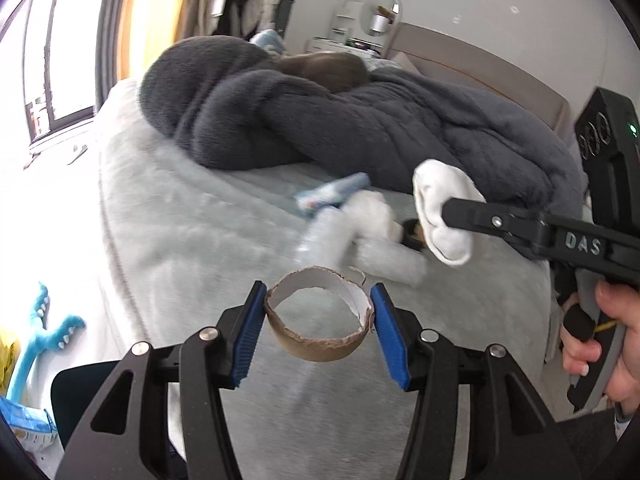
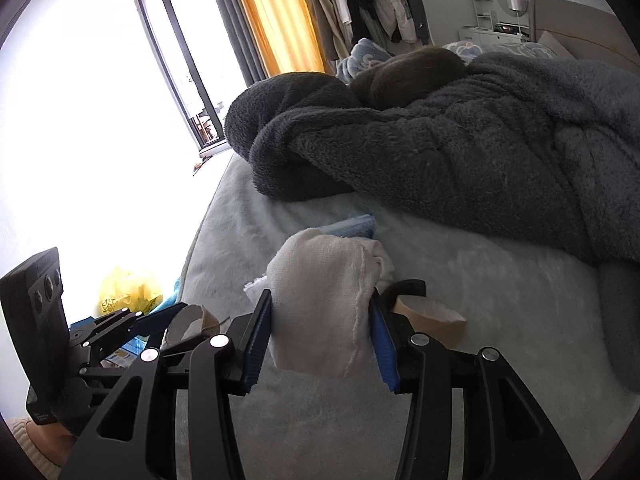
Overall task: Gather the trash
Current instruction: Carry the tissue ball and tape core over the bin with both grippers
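The left hand-held gripper (image 1: 318, 320) is closed on a torn brown cardboard ring (image 1: 320, 322) — a short slice of tube, white inside, ragged at its rims. The two blue pads press its opposite sides, and the ring hangs between them above the pale grey bedspread (image 1: 192, 232). No earlier picture is given, so only the grip itself can be told.

The right hand-held gripper (image 2: 322, 328) clamps a crumpled white cloth (image 2: 324, 308), soft and sock-like, which bulges up and forward past its blue pads. From the left wrist view this gripper reaches in from the right, the white bundle at its tip, with a person's hand (image 1: 612, 340) around its handle.

Just ahead of the left hand-held gripper, beyond the ring, lie blurred pieces on the bedspread: a pale crumpled plastic bottle (image 1: 320, 236), a white wad (image 1: 372, 212) and a blue-and-white wrapper (image 1: 332, 196). Close to the right of the right hand-held gripper's pads sits a tan tape roll (image 2: 432, 316), with a dark curved thing just behind it that I cannot identify.

Farther ahead of both, a dark grey fleece blanket (image 2: 440, 152) is heaped across the bed. To the left and below, beside the bed, are a yellow plastic bag (image 2: 128, 292) and a blue plush toy (image 1: 44, 332).
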`<state>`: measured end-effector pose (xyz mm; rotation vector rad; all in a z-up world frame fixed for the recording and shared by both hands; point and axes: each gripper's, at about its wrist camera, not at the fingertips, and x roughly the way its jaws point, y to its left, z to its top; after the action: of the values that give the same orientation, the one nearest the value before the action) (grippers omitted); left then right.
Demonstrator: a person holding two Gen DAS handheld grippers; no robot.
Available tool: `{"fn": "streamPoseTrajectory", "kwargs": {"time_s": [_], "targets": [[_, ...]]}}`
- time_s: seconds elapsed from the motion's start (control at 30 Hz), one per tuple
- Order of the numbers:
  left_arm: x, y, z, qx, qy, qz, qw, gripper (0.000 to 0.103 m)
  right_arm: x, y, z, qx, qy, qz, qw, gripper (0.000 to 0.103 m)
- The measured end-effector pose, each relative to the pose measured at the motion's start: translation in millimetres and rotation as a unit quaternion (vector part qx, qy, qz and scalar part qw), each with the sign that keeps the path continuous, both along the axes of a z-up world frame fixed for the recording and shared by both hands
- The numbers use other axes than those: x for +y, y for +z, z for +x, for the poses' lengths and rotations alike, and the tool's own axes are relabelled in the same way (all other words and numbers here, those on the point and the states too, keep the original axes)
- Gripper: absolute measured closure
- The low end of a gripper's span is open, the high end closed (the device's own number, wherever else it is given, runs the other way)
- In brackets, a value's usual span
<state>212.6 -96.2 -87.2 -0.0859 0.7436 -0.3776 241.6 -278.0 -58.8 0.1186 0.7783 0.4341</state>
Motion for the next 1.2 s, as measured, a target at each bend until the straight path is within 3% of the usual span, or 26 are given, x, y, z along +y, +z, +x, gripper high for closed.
{"fn": "streamPoseTrajectory", "kwargs": {"time_s": [0.5,0.9,1.2], "targets": [[76,-4,14,0.014,0.097,0.021,0.995,0.047,72,6,17,-0.004,0.048,-0.006,0.999,0.056],[142,-20,5,0.051,0.151,0.053,0.9858,0.047,143,8,9,-0.012,0.099,-0.014,0.995,0.056],[189,-46,-5,0.103,0.178,0.062,0.9766,0.047,195,-1,11,-0.002,0.134,-0.012,0.991,0.056]]}}
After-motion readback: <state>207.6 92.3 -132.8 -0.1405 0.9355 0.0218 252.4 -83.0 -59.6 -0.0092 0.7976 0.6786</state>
